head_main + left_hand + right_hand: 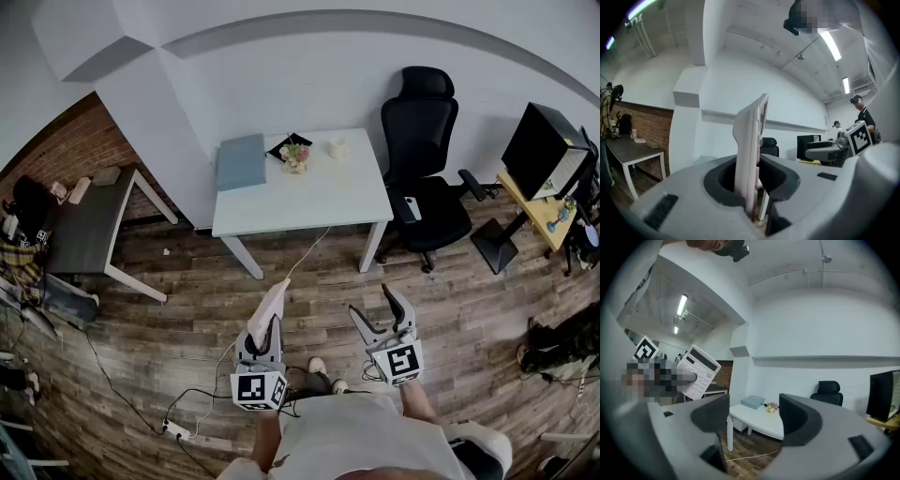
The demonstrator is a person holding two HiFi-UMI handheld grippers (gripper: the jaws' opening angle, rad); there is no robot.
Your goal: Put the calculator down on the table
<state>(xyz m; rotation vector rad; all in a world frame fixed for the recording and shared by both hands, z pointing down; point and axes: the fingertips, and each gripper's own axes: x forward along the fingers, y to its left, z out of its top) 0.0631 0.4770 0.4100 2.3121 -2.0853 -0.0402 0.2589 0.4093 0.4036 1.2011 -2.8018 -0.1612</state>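
Well ahead of both grippers a white table [309, 202] is standing, carrying a box [241, 161], flowers [294, 157] and a cup [337, 148], with a chair [427, 169] just beside it. Wood floor [450, 309], crossed by a cable [307, 255], is lying between jaws and table. The calculator's lower end is sitting hidden within the jaws. The left gripper [264, 330] is clenching the calculator [271, 302] edge-on, upright, its upper part protruding past the tips. The right gripper [373, 305] is standing released beside it, only the distant table showing between its jaws.
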